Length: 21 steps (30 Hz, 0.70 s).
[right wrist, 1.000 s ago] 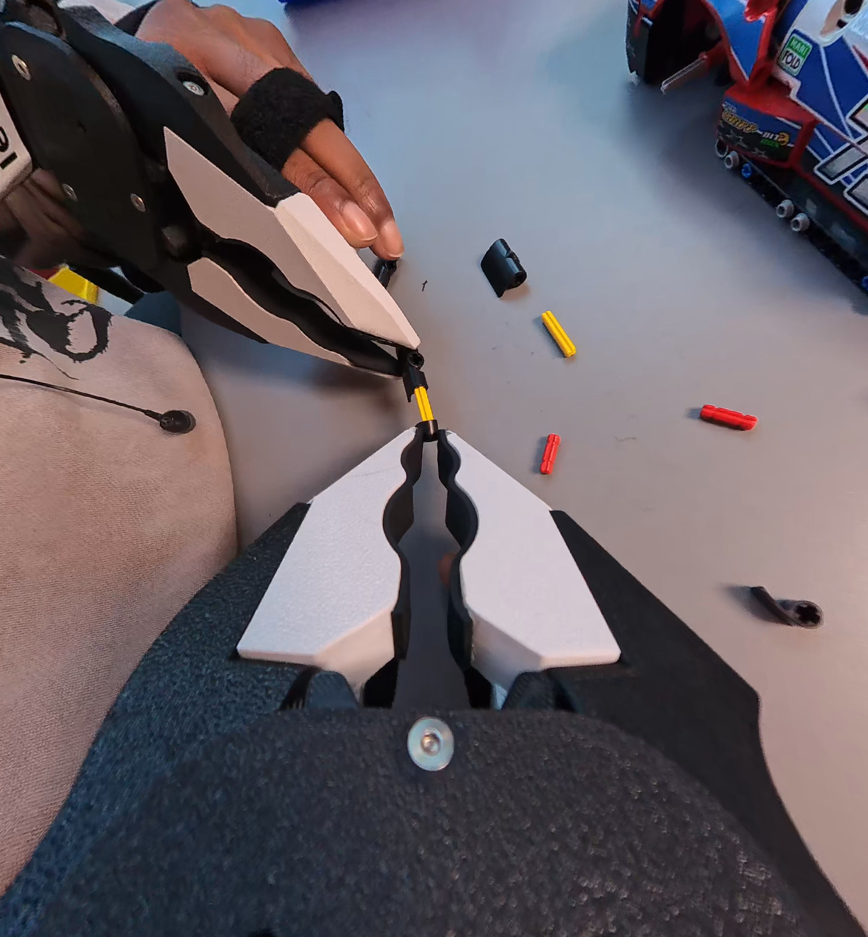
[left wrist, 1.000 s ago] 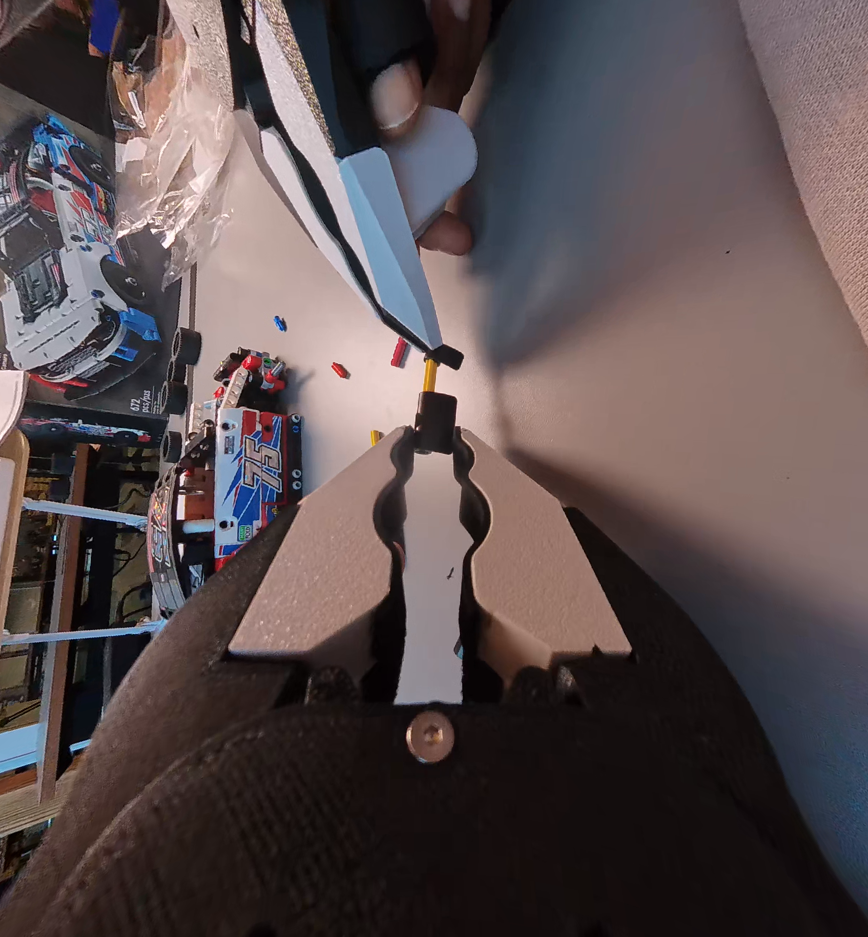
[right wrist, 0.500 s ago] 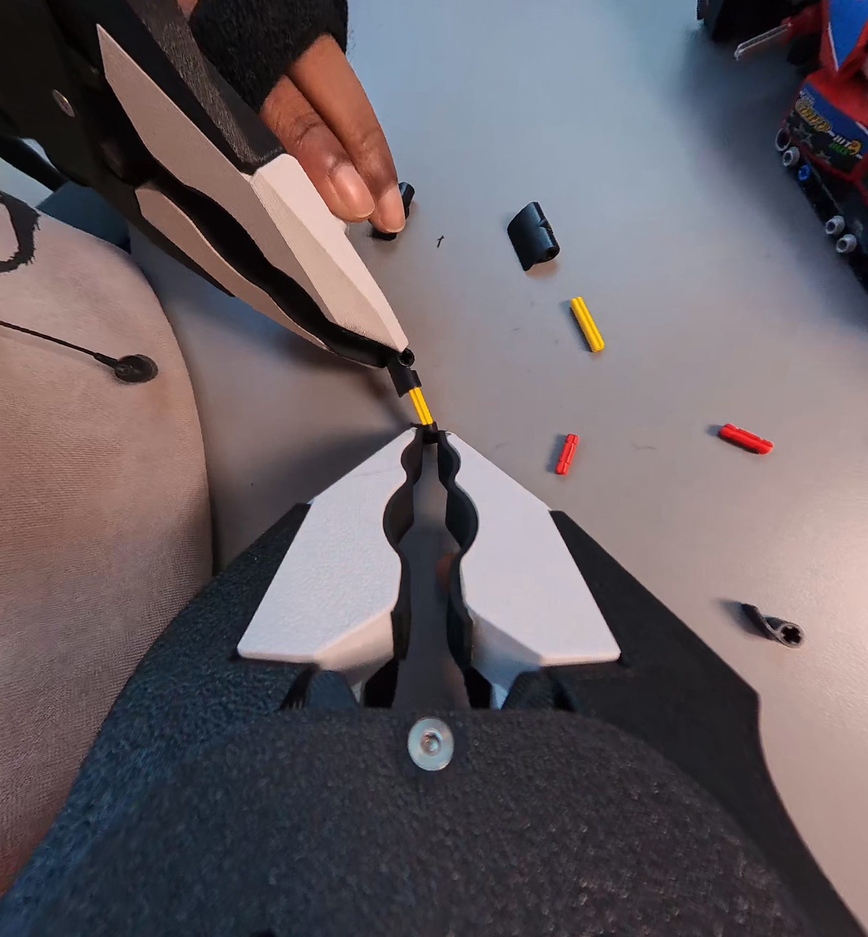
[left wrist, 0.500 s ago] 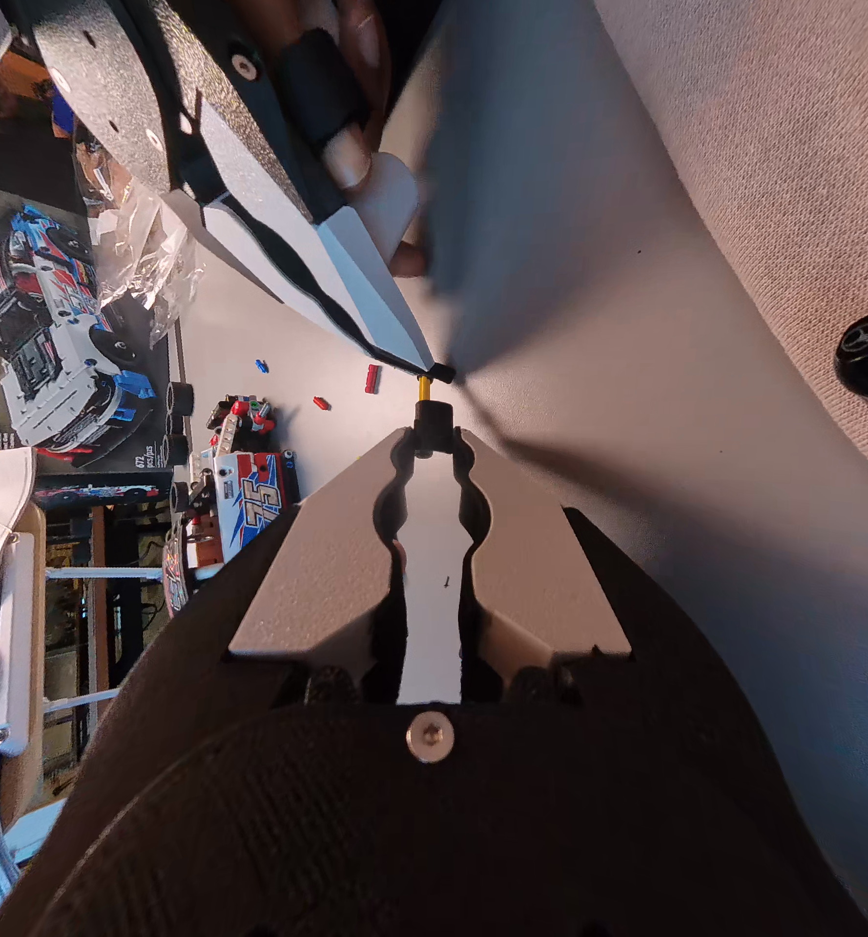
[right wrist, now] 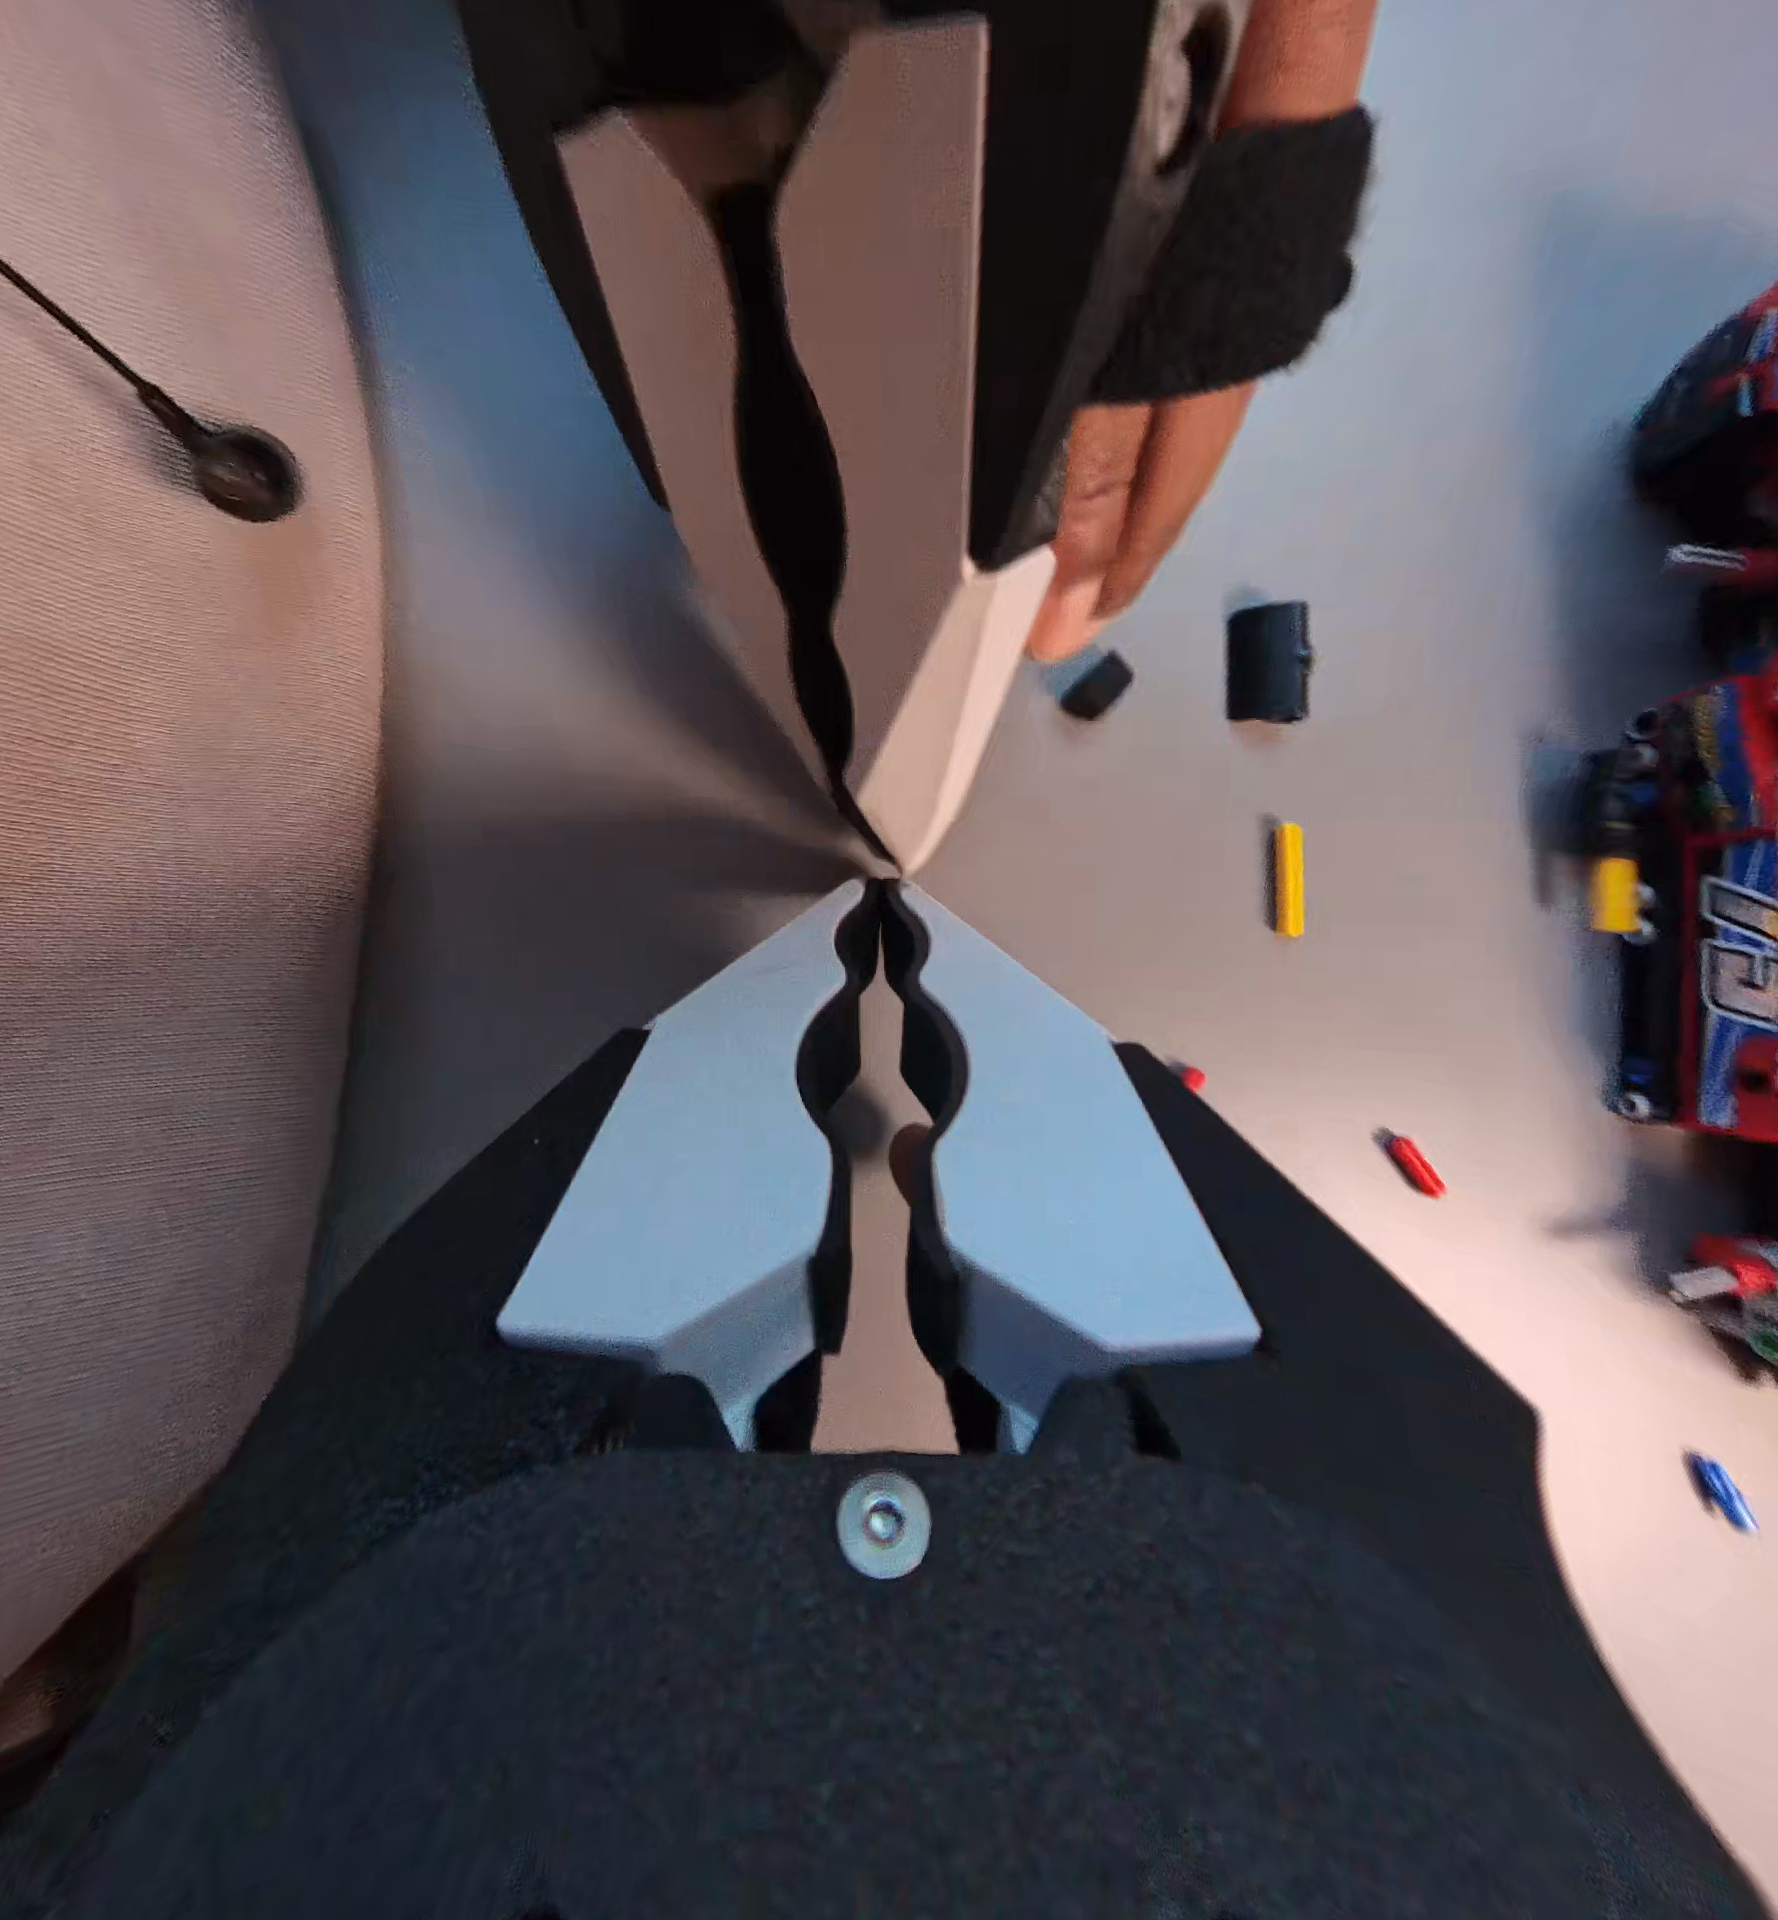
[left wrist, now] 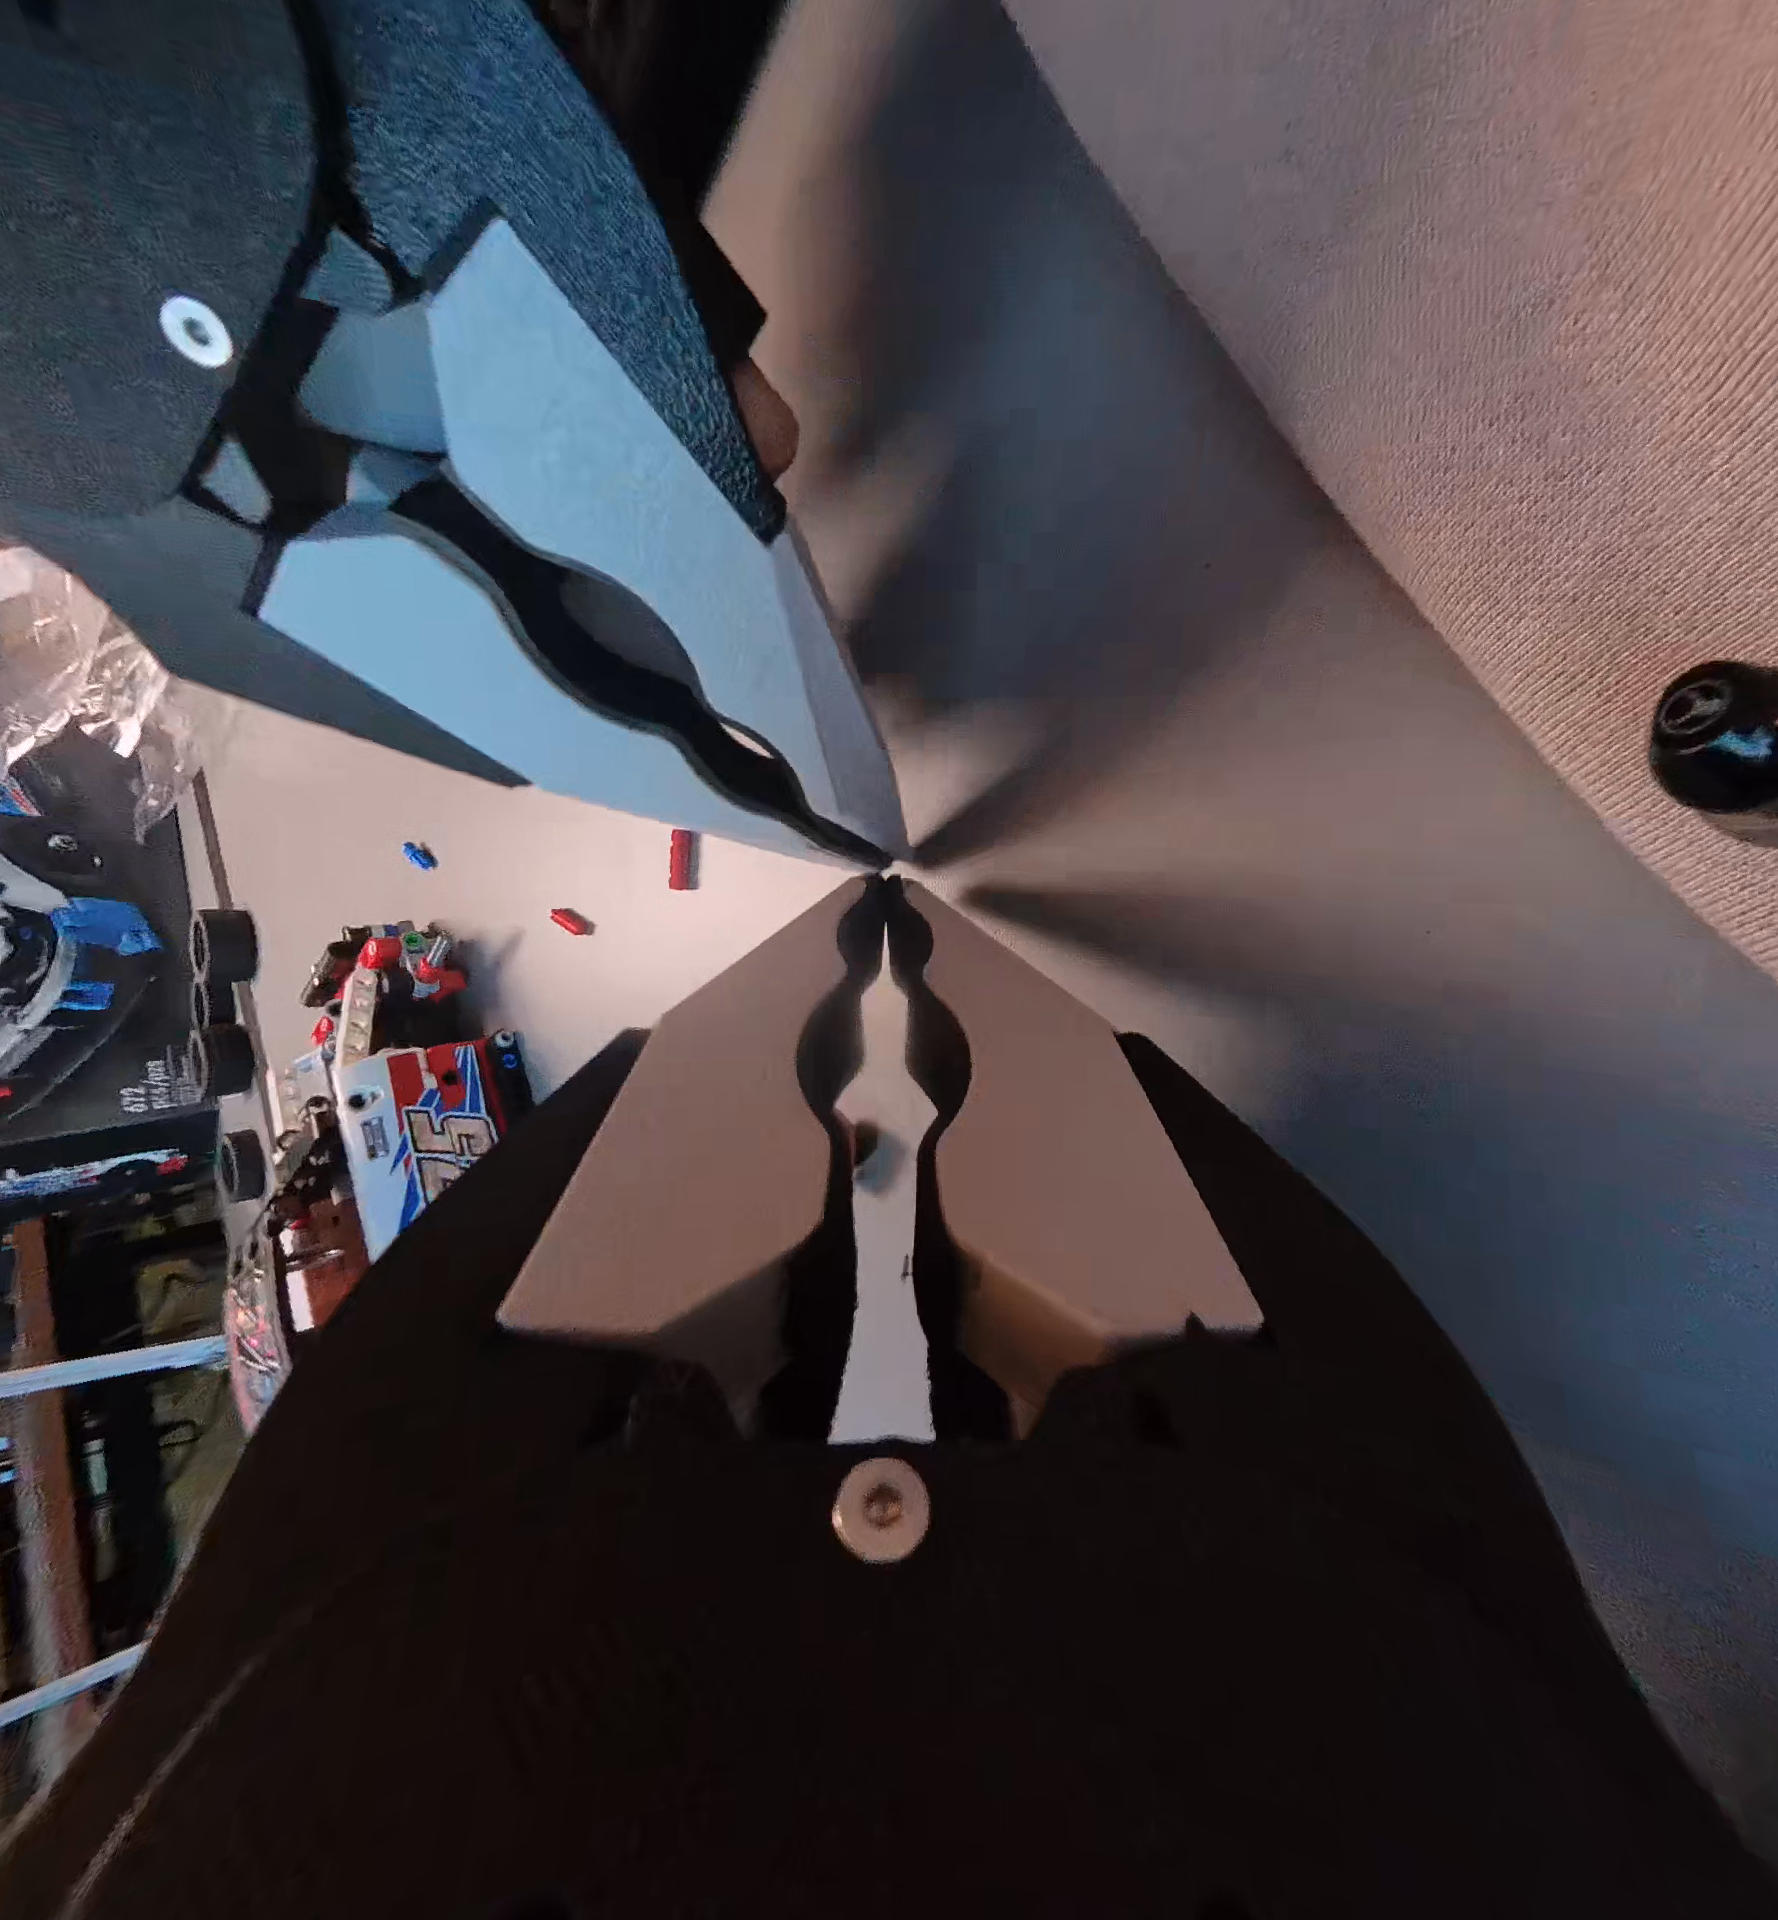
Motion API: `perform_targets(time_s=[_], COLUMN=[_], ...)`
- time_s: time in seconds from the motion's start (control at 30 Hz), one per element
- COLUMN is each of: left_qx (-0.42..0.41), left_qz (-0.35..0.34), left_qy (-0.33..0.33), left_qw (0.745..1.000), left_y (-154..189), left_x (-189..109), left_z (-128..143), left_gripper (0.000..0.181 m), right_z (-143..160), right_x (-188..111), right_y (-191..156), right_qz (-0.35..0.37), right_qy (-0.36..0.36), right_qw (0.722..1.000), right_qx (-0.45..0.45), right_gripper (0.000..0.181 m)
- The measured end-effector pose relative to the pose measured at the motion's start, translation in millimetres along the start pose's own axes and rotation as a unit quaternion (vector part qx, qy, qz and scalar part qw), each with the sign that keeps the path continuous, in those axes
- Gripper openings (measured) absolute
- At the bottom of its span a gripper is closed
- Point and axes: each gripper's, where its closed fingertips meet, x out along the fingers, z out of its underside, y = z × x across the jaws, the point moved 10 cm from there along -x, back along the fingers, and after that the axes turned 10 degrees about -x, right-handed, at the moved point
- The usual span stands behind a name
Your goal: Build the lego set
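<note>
Both grippers, left gripper (left wrist: 883,883) and right gripper (right wrist: 882,886), are meeting tip to tip with fingers pinched narrow, any held piece hidden, risking misalignment dropping it beside the part-built Lego car (right wrist: 1737,914).

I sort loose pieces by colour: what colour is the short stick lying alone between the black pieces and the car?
Yellow stick; right wrist view shows it best.

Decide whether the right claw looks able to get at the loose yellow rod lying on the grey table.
Probably yes. The yellow rod lies alone on bare grey table, right of the right claw, nothing between them. However, that claw is shut, tip to tip with the left claw, so it must open first.
</note>
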Motion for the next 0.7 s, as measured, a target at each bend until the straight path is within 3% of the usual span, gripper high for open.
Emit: perform_targets(time_s=[0.13, 0.3, 0.4, 0.57, 0.7], left_qx=[-0.06, -0.108, -0.178, -0.35, -0.441], left_qz=[-0.001, -0.018, -0.039, -0.064, -0.089], left_qy=[0.027, 0.046, 0.063, 0.133, 0.156], left_qw=[0.998, 0.993, 0.981, 0.925, 0.88], left_y=[-6.7, -18.9, -34.7, -66.0, -78.3], left_x=[-12.3, -18.5, -29.2, -51.7, -59.9], left_z=[6.3, 15.6, 30.2, 63.9, 86.4], left_gripper=[0.0, 0.0, 0.0, 0.018, 0.028], right_z=[19.2, 24.5, 28.7, 39.4, 40.5], right_x=[-16.5, -22.0, -25.0, -26.7, -9.4], right_y=[10.3, 16.7, 25.5, 55.9, 82.5], right_qz=[0.007, 0.034, 0.059, 0.1, 0.079], right_qy=[0.017, 0.042, 0.071, 0.101, 0.065], right_qw=[0.997, 0.993, 0.986, 0.97, 0.961], right_qx=[0.072, 0.103, 0.142, 0.199, 0.255], right_gripper=[0.0, 0.0, 0.0, 0.014, 0.031])
